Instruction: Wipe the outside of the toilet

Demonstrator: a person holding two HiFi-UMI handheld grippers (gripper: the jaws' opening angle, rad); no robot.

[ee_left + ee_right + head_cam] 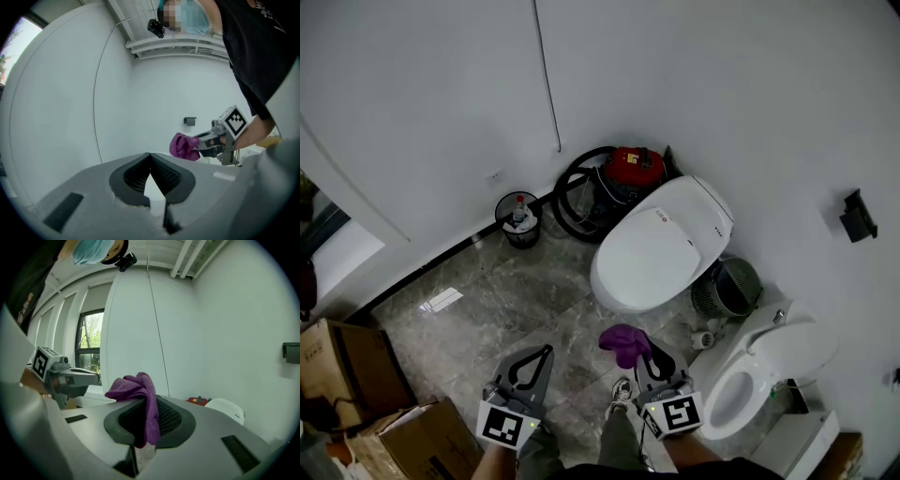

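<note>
1. Head view, room: the floor (487, 309) is grey marble tile and the walls (722, 84) are plain white. A red vacuum cleaner (636, 167) with a coiled black hose stands in the corner. A black bin (519, 223) stands near it, and cardboard boxes (356, 370) sit at the left edge.
2. Head view, task object: the toilet (661, 246) is white and glossy, with its lid down. It stands just in front of the vacuum cleaner. A round grey unit (727, 289), possibly a fan, is just beside it. A second toilet (773, 361) with an open seat is at lower right.
3. Head view, tools: the left gripper (546, 352) and the right gripper (643, 354) are held low, apart from the toilet. A purple cloth (623, 342) sits at the right gripper's tips.
4. Left gripper view: the jaws are together with nothing between them and face the white wall.
5. Right gripper view: the jaws are clamped on the purple cloth, which bunches over the tips. The toilet lies to the right beyond them. A window (91, 345) is at left.
</note>
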